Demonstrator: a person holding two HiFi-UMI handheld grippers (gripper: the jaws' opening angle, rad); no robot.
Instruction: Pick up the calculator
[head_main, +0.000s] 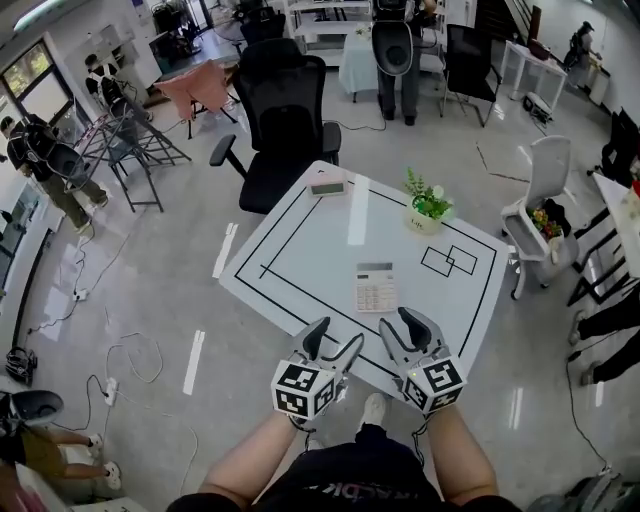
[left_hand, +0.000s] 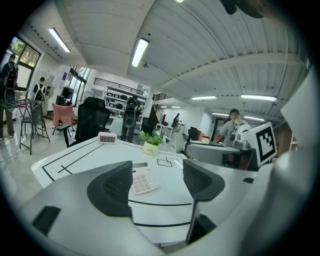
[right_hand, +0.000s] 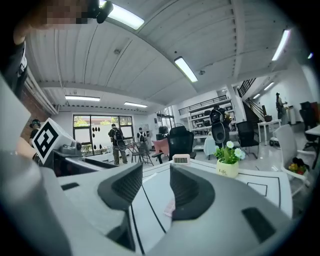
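Though untouched, calculator (head_main: 375, 288) near "Life" plant pot (head_main: 424, 221).

The person holds two grippers out in front of the body. The left gripper (head_main: 337, 335) and the right gripper (head_main: 400, 322) sit side by side, close but not touching, and both point forward. The left gripper's jaws stand wide apart. The right gripper's jaws stand apart too, with a smaller gap. At the back of each gripper sits its marker cube, the left cube (head_main: 303, 388) and the right cube (head_main: 434, 383). Behind them the bare left forearm (head_main: 245, 460) and right forearm (head_main: 462, 460) spread wider than the grippers.
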